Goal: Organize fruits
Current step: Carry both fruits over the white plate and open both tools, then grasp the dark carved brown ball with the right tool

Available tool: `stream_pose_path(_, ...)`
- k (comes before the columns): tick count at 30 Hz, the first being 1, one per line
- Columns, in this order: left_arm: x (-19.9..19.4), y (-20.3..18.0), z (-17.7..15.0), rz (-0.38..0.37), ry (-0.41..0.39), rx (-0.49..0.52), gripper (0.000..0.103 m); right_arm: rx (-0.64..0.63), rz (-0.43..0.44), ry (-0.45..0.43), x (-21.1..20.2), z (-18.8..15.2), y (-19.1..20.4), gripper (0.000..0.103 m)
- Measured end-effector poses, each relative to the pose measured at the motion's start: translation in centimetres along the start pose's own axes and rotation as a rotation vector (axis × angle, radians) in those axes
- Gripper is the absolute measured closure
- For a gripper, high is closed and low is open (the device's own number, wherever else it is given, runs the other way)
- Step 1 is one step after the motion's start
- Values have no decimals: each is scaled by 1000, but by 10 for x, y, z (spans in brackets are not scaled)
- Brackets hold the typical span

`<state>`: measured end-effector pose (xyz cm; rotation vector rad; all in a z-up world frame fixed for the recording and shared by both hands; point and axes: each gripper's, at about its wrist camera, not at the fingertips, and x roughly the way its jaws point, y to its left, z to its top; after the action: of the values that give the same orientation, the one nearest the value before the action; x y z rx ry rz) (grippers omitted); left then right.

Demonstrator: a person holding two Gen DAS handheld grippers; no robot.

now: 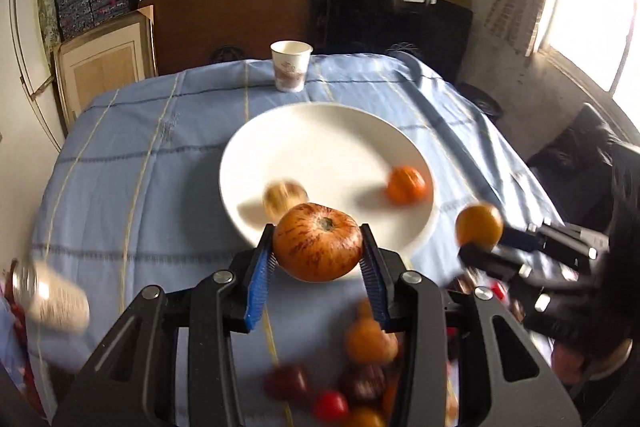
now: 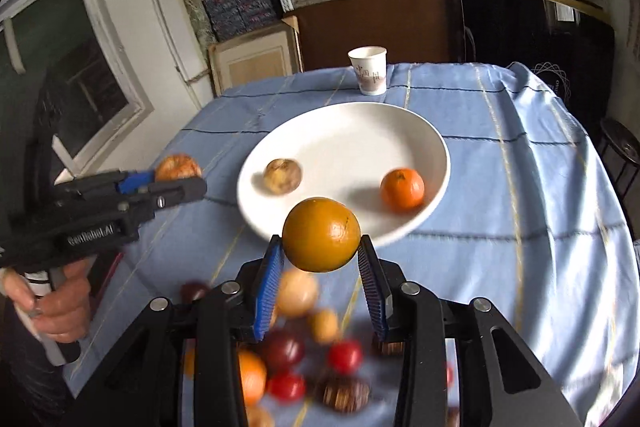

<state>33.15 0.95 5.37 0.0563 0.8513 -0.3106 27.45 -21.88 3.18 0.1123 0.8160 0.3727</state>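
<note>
My left gripper [image 1: 318, 247] is shut on a striped orange-red apple [image 1: 318, 241] and holds it above the near rim of the white plate [image 1: 320, 131]. My right gripper [image 2: 322, 247] is shut on a dull orange [image 2: 321, 233], also just short of the plate [image 2: 340, 131]. On the plate lie a small tangerine [image 2: 402, 187] at the right and a brownish round fruit [image 2: 283, 175] at the left. Several loose fruits [image 2: 304, 359] lie on the blue cloth under the grippers. The left gripper with its apple [image 2: 178, 167] shows at the left of the right wrist view.
A paper cup [image 2: 370, 69] stands behind the plate at the table's far edge. A light can-like object [image 1: 52, 297] is at the left near edge. Shelves with stacked boxes and boards stand behind the table [image 2: 520, 167]. A dark stool [image 2: 622, 147] is at the right.
</note>
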Motion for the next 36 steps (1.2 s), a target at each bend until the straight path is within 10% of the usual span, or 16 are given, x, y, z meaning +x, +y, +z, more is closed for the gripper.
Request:
stream_pose_path(16,134,44,53,115,204,-82,60,18,-15,153,102,30,-6,64)
stream_pose_path(18,129,44,52,136,191,-89,33,15,-15,164,102,30,-5,55)
stream_pose_path(25,50,31,28,167,32,-76,18,29,27,46,43,27,-9,48)
stream_pose_path(30,-21,4,-40,252,-105,17,8,-2,-37,-89,-20,-13,-24,38)
stream_pose_path(36,-51,-17,-135,212,-82,37,6,-1,-161,-75,-55,-83,-54,38)
